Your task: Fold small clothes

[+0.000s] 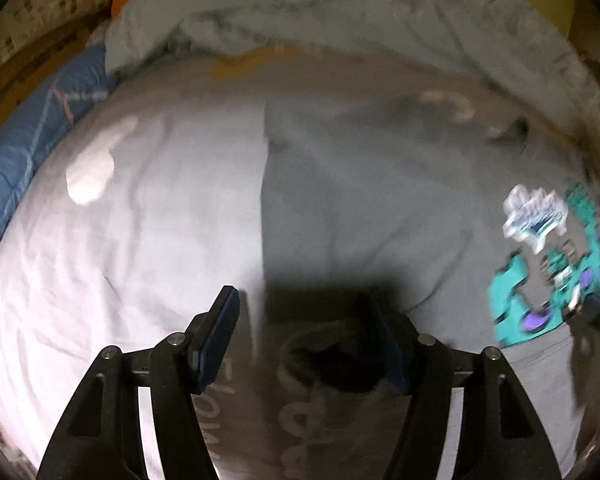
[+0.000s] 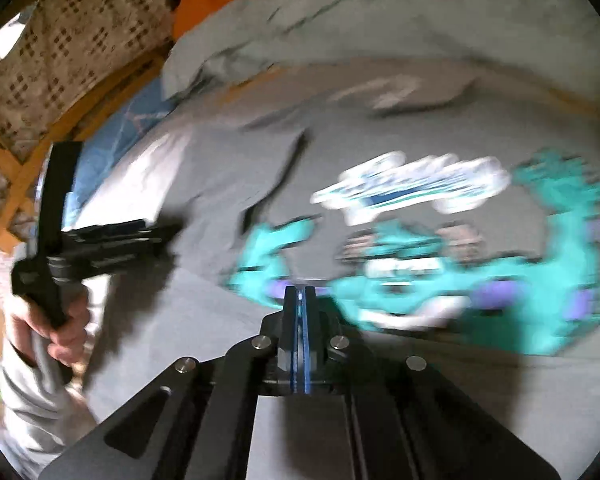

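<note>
Over the gray shirt point(image 1: 360, 184), left gripper point(image 1: 308, 312) gapes empty, right gripper point(image 2: 299, 300) shut empty; next, likely grab an edge to fold.

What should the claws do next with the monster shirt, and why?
Probably lower the open left gripper onto the grey shirt edge beneath it and pinch. The shirt lies spread flat, and the right gripper looks shut on nothing.
</note>
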